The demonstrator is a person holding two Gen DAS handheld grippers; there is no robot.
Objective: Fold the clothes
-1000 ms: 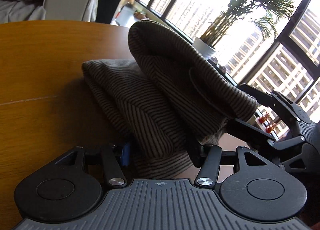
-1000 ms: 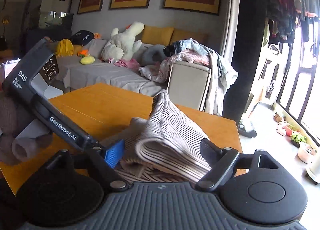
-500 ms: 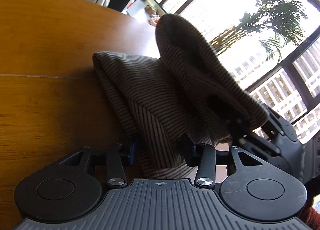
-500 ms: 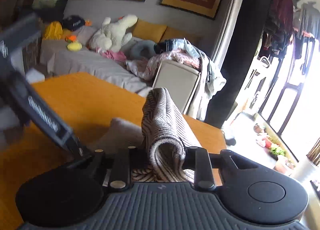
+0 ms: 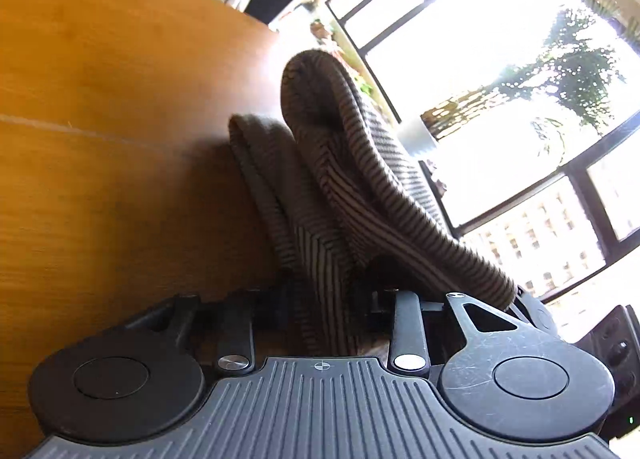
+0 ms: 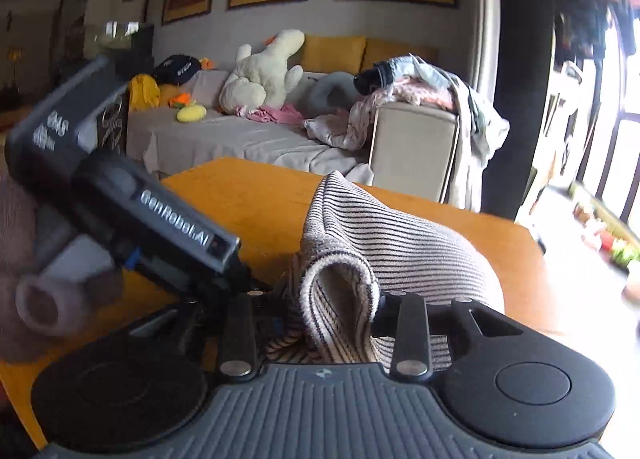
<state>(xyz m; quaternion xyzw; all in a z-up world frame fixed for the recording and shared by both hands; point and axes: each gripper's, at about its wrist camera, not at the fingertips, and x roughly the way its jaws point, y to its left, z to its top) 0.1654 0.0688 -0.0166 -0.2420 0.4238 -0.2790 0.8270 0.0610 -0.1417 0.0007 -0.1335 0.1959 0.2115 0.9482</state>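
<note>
Both grippers (image 5: 328,299) (image 6: 336,311) low, clamping striped garment (image 5: 340,187).

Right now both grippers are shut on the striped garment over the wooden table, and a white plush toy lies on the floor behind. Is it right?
Almost. The white plush toy sits on the sofa, not the floor, as the right wrist view shows. The left gripper and right gripper do clamp the striped garment over the wooden table.

The left wrist view sits low over the desk (image 5: 100,139), close behind its jaws, facing the bright window (image 5: 500,79). The right wrist view, equally near, faces the far sofa (image 6: 260,139). Both share the striped garment (image 5: 340,187) and desk.
</note>
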